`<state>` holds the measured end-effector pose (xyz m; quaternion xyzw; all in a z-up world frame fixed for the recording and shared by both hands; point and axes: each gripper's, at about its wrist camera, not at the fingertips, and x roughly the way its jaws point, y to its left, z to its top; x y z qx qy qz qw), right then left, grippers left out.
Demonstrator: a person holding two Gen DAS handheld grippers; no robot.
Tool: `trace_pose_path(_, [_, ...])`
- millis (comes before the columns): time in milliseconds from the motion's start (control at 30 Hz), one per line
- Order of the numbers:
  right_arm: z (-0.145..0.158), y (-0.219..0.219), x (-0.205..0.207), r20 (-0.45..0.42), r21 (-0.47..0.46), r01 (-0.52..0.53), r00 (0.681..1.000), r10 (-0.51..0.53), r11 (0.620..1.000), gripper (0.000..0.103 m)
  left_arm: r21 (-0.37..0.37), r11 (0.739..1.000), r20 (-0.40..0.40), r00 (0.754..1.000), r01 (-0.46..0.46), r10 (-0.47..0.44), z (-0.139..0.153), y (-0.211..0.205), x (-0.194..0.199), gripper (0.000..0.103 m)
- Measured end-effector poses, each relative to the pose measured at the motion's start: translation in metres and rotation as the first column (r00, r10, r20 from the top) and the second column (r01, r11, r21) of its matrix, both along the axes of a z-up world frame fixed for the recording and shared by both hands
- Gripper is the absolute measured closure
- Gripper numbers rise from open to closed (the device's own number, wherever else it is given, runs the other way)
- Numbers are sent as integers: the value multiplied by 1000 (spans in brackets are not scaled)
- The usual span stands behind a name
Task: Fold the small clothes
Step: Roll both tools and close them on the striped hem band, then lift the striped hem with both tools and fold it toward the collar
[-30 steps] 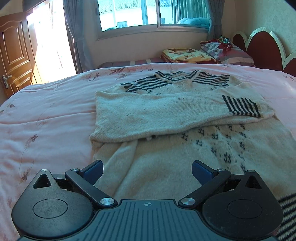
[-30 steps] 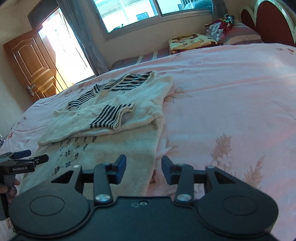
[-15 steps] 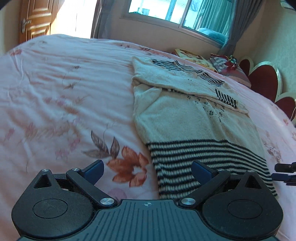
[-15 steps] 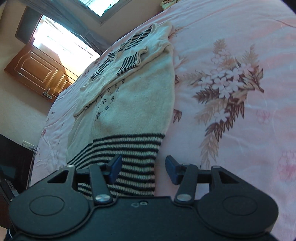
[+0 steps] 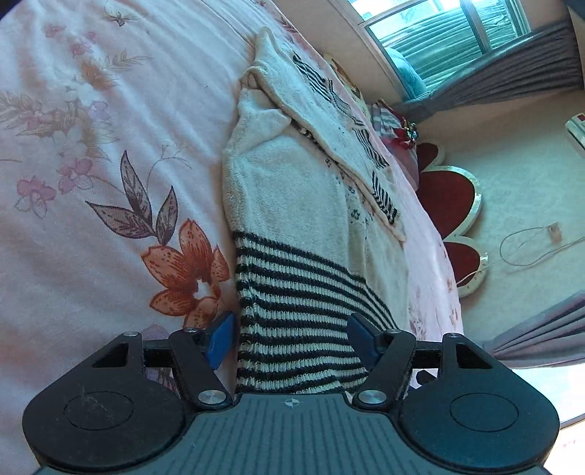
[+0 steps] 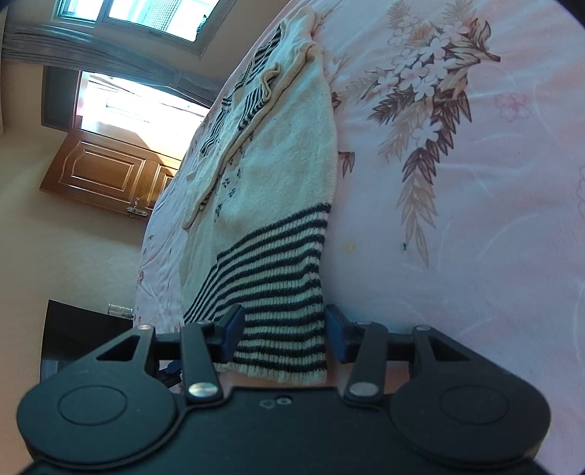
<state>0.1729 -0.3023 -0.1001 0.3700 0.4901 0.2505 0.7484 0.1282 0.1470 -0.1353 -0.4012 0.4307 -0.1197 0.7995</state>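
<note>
A cream knit sweater [image 5: 292, 190] with black stripes lies flat on the pink floral bedspread [image 5: 91, 164], its sleeves folded across the chest. It also shows in the right wrist view [image 6: 289, 153]. My left gripper [image 5: 292, 334] is open, its blue fingers astride the left corner of the striped hem [image 5: 296, 314]. My right gripper [image 6: 283, 332] is open, its fingers astride the right corner of the striped hem [image 6: 278, 292]. The hem lies between the jaws of both, not pinched.
The bedspread [image 6: 457, 182] stretches wide to the right of the sweater. A red scalloped headboard [image 5: 449, 197] and pillows [image 5: 395, 124] stand at the far end. A wooden door [image 6: 106, 171] and a window [image 6: 146, 14] are on the walls. A dark cabinet [image 6: 80, 329] stands beside the bed.
Both grippers have dropped from above the sweater's middle down to its striked hem and tilted sideways; the hem corners now sit between their open fingers.
</note>
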Motion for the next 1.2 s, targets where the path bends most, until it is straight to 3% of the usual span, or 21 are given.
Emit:
trace_pose_path(100, [-2, 6, 6, 7, 5, -22, 1000, 22, 1000, 66, 3, 1000, 14, 1000, 9, -9, 0, -7, 6, 36])
trace_pose_path(233, [-4, 15, 11, 14, 10, -49, 999, 49, 999, 72, -52, 999, 28, 1000, 11, -9, -6, -10, 19, 36])
trace_pose_path(333, [-2, 17, 10, 16, 2, -61, 998, 61, 998, 73, -49, 999, 31, 999, 14, -13, -5, -13, 20, 36])
trace_pose_path(433, [1, 18, 7, 20, -10, -78, 997, 78, 997, 72, -20, 999, 30, 999, 25, -25, -4, -19, 13, 45])
trace_pose_path(500, [-1, 17, 6, 16, -7, -74, 997, 75, 997, 72, -49, 999, 31, 999, 19, -18, -8, -17, 10, 47])
trace_pose_path(600, [-4, 18, 10, 7, 4, -56, 998, 56, 998, 76, -75, 997, 29, 1000, 4, -2, -15, -10, 10, 55])
trace_pose_path(700, [-7, 21, 12, 7, -5, -29, 1000, 29, 1000, 84, -74, 997, 23, 1000, -5, 7, -21, -8, 12, 69])
trace_pose_path(800, [-8, 25, 12, 12, -6, -13, 1000, 13, 1000, 90, -45, 999, 3, 1000, -25, 25, -27, -7, 16, 95])
trace_pose_path(933, [-2, 27, 10, 25, -40, 0, 1000, 1, 999, 96, -22, 999, 43, 998, -42, 43, -21, -7, 9, 98])
trace_pose_path(1033, [14, 20, 1, 90, -30, 21, 996, -18, 999, 97, -32, 997, 96, 993, -69, 72, -12, 3, -9, 98])
trace_pose_path(1133, [13, 13, -4, 104, -49, 27, 994, -22, 998, 97, 27, 997, 49, 996, -73, 72, -20, 13, -13, 98])
trace_pose_path(1200, [5, 17, -1, 81, -79, 19, 997, -12, 997, 97, -22, 995, 47, 995, -93, 94, -25, 19, -11, 98])
